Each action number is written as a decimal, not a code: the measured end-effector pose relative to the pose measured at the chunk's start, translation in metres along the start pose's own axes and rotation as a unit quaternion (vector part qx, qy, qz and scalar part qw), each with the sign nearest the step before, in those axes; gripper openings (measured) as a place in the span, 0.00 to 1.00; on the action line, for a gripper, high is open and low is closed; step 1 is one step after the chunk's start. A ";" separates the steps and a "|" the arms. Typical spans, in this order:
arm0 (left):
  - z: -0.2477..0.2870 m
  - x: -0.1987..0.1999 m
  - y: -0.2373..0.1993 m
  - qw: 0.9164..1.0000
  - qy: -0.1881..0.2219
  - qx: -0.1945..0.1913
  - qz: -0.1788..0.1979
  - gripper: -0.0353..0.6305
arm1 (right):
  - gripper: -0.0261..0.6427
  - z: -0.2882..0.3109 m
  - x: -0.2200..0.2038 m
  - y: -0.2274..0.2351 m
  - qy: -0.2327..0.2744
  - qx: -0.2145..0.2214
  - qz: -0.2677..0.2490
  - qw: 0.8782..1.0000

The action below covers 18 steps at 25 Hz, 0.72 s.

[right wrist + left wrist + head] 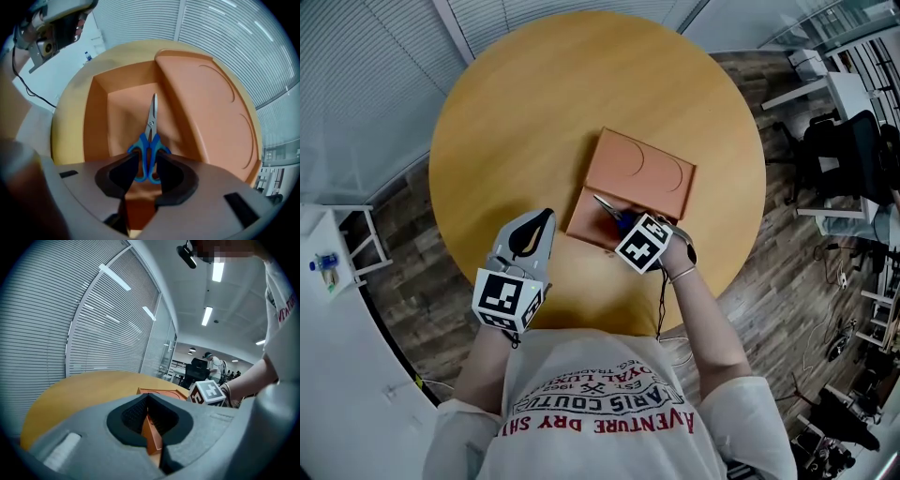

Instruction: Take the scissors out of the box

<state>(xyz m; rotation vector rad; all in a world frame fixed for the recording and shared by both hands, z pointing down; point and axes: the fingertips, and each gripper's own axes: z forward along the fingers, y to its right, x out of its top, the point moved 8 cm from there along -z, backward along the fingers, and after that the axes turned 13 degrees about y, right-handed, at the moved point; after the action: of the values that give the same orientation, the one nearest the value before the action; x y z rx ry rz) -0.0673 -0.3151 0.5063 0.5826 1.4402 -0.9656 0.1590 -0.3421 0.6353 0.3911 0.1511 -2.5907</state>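
Observation:
An orange box [586, 220] lies on the round wooden table [525, 112], its lid [642, 173] slid back so the near part stands uncovered. Inside are scissors [151, 126] with blue handles [149, 154] and the blades pointing away from me. My right gripper [147, 171] points straight down into the box; its jaws are open, one on each side of the handles, not pressing them. In the head view its marker cube [642, 242] hides most of the scissors [605, 204]. My left gripper [547, 216] hovers left of the box, fingertips together, empty.
The table edge runs close to my body. Slatted blinds [93, 324] stand behind the table. A white cabinet [337, 281] is at the left, desks and a black office chair [853, 150] at the right. A person [213, 364] stands far back in the room.

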 end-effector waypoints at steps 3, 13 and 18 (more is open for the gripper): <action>0.000 -0.002 -0.004 1.000 -0.002 0.004 -0.003 0.07 | 0.23 0.002 0.001 0.003 0.005 0.014 0.006 1.000; -0.008 0.004 0.006 1.000 0.003 0.002 -0.003 0.07 | 0.19 -0.001 -0.003 -0.003 0.014 -0.001 -0.001 1.000; -0.021 0.008 0.007 1.000 0.006 0.008 -0.003 0.07 | 0.18 -0.003 -0.007 -0.005 0.034 -0.010 0.003 0.999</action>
<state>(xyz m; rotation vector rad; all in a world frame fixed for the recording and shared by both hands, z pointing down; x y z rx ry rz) -0.0735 -0.2958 0.4949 0.5978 1.4470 -0.9798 0.1628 -0.3339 0.6347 0.4718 0.1982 -2.5697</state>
